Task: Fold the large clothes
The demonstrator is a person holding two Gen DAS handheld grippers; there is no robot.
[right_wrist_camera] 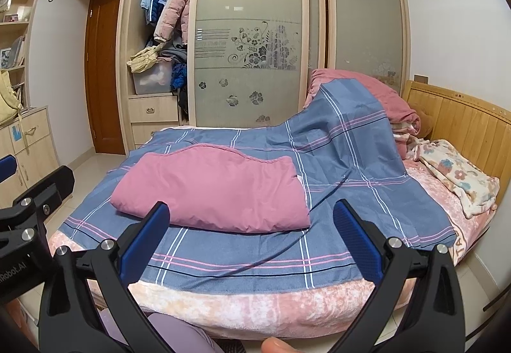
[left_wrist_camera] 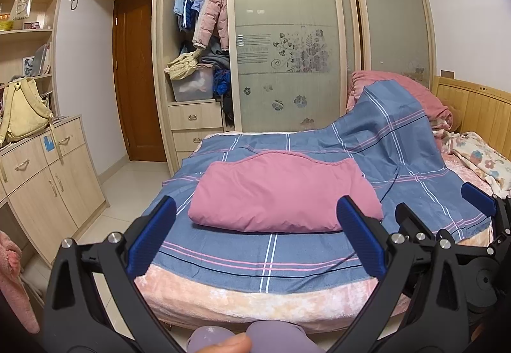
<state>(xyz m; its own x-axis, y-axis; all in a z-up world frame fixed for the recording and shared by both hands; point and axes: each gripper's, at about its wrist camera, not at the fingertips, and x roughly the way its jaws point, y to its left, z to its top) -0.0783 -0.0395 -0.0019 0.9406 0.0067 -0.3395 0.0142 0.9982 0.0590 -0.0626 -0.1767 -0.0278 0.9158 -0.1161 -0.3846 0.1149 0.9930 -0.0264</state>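
Observation:
A pink folded garment [left_wrist_camera: 281,193] lies flat on the blue plaid sheet [left_wrist_camera: 255,251] in the middle of the bed; it also shows in the right wrist view [right_wrist_camera: 210,190] on the sheet [right_wrist_camera: 242,257]. My left gripper [left_wrist_camera: 255,225] is open and empty, held back from the bed's near edge, in front of the garment. My right gripper [right_wrist_camera: 252,225] is open and empty, beside the left one; it shows at the right edge of the left wrist view [left_wrist_camera: 447,209]. Neither touches the cloth.
A pink plush blanket [right_wrist_camera: 255,305] covers the mattress edge. A pink quilt pile [right_wrist_camera: 367,94] under the sheet and a floral blanket [right_wrist_camera: 456,177] sit by the wooden headboard [right_wrist_camera: 463,123]. Wardrobe [left_wrist_camera: 198,65], cabinet [left_wrist_camera: 41,174] and backpack [left_wrist_camera: 22,110] stand around.

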